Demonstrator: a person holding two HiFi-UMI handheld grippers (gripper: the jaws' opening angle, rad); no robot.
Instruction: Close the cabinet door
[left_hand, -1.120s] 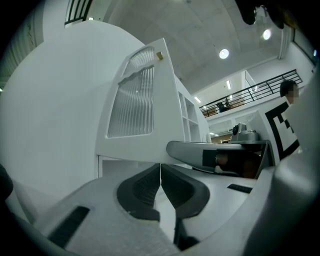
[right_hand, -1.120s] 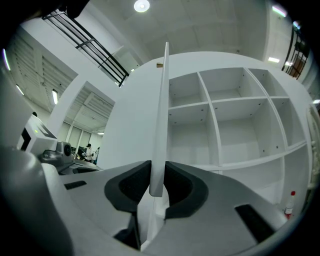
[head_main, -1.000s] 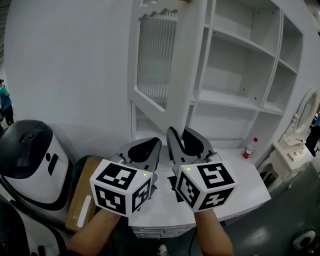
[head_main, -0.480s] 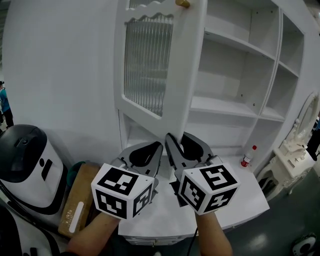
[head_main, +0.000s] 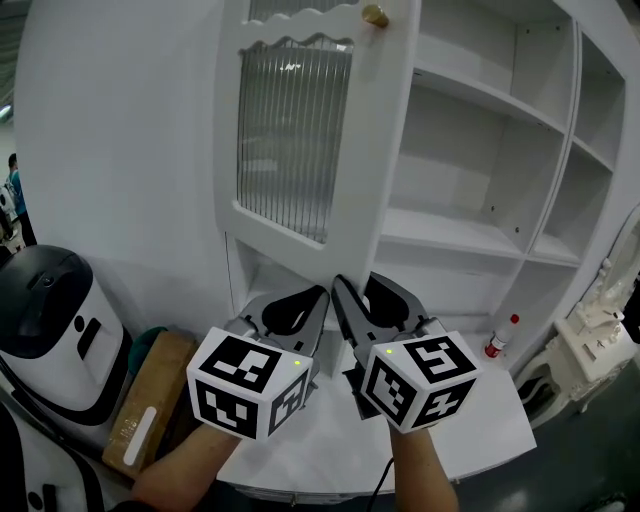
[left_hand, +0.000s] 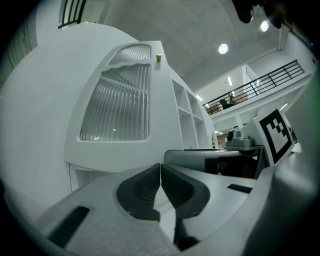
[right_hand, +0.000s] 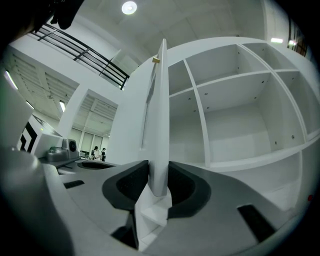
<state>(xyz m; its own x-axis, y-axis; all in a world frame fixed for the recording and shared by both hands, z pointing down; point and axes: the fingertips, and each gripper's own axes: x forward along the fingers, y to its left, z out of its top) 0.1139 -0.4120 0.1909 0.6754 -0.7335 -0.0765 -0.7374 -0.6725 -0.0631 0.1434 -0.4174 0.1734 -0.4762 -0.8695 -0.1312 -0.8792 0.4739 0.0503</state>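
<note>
Cabinet door (right_hand: 161, 125) edge stands between just-opening jaws of the right hand-held gripper (right_hand: 159, 171).

The cabinet door (head_main: 366, 150) is white, its glass pane (head_main: 290, 140) is ribbed with fine upright lines, and its knob (head_main: 375, 15) is gold. The shelves (head_main: 470, 130) and the table (head_main: 480, 405) are white too. The small bottle (head_main: 497, 338) has a red cap. The machine (head_main: 50, 320) at the left is white with a black top, and the board (head_main: 150, 400) beside it is brown.
</note>
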